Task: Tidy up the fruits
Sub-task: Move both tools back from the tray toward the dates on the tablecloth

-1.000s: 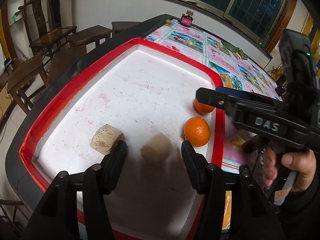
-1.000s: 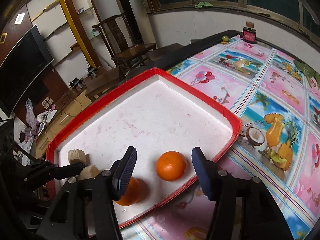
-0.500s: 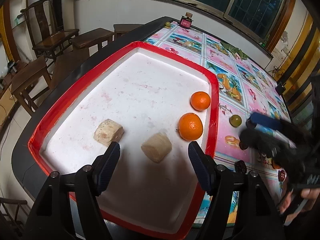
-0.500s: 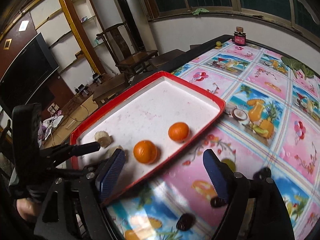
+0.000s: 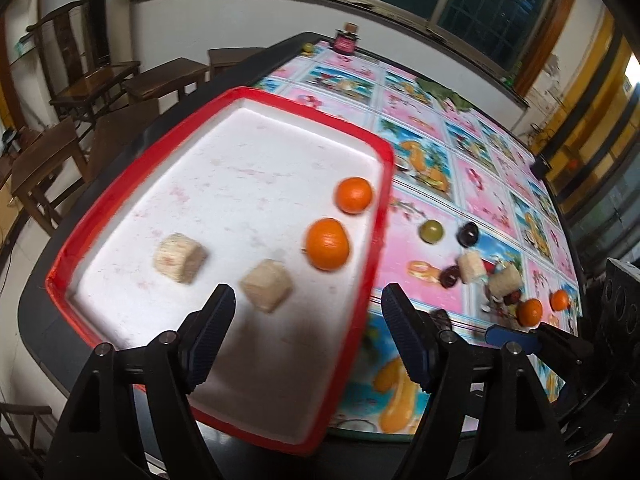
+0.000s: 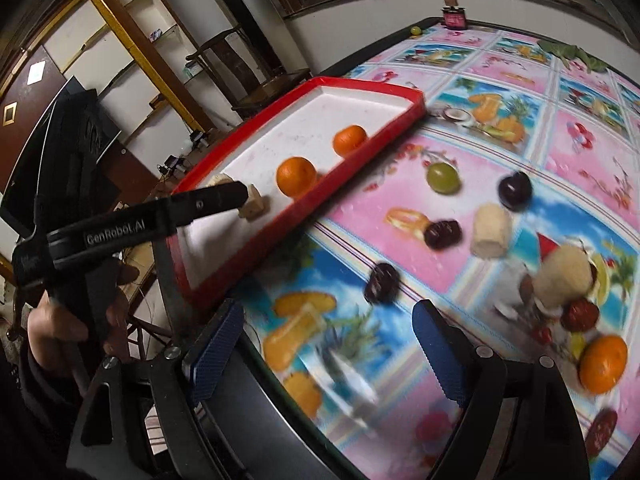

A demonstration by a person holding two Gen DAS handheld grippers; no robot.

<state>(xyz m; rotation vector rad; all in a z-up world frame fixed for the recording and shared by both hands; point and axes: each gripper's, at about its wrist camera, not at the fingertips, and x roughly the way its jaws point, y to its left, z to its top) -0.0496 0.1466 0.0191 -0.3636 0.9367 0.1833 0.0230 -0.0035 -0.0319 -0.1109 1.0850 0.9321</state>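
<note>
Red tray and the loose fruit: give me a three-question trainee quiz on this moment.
1. How many oranges lie in the red tray?
2. True or false: the green fruit is inside the tray.
3. The right gripper holds: A) an orange B) nothing C) a dark fruit.

Key: 1. Two, near orange and far orange. 2. False; it lies on the tablecloth. 3. B; its jaws are opening with nothing between them.

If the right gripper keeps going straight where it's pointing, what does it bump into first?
Probably the dark plum on the tablecloth: it lies just beyond the right gripper, roughly between its empty, opening jaws. Depth is hard to judge in this blurred view, so it might touch bare cloth first.
</note>
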